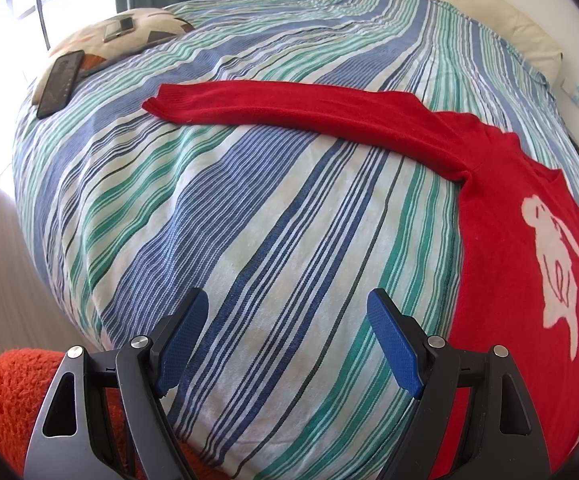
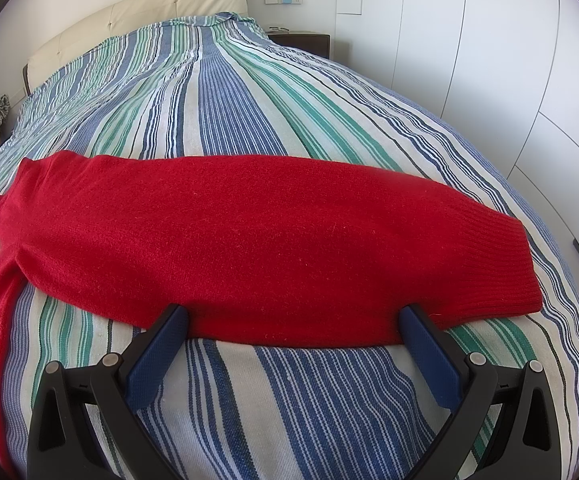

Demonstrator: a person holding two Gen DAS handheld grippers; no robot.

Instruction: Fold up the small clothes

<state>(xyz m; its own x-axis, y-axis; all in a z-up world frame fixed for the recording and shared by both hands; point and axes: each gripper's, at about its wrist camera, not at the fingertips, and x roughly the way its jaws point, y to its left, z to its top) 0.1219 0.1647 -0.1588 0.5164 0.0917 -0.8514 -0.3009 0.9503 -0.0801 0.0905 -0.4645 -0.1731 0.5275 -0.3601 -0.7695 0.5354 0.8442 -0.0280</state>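
The right tongs (image 2: 293,322), spread and empty, sit nearest, right at the near edge of the red knitted sweater's (image 2: 225,236) sleeve lying crosswise on the striped bed (image 2: 297,392), while the left tongs (image 1: 287,316), also spread, hover farther off.

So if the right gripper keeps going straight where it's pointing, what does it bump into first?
Most likely the red sweater's sleeve. The right gripper points down at the bed with open jaws, its tips already at the sleeve's near edge. Whether they touch it is hard to tell. Under the sleeve lies the striped bedspread.
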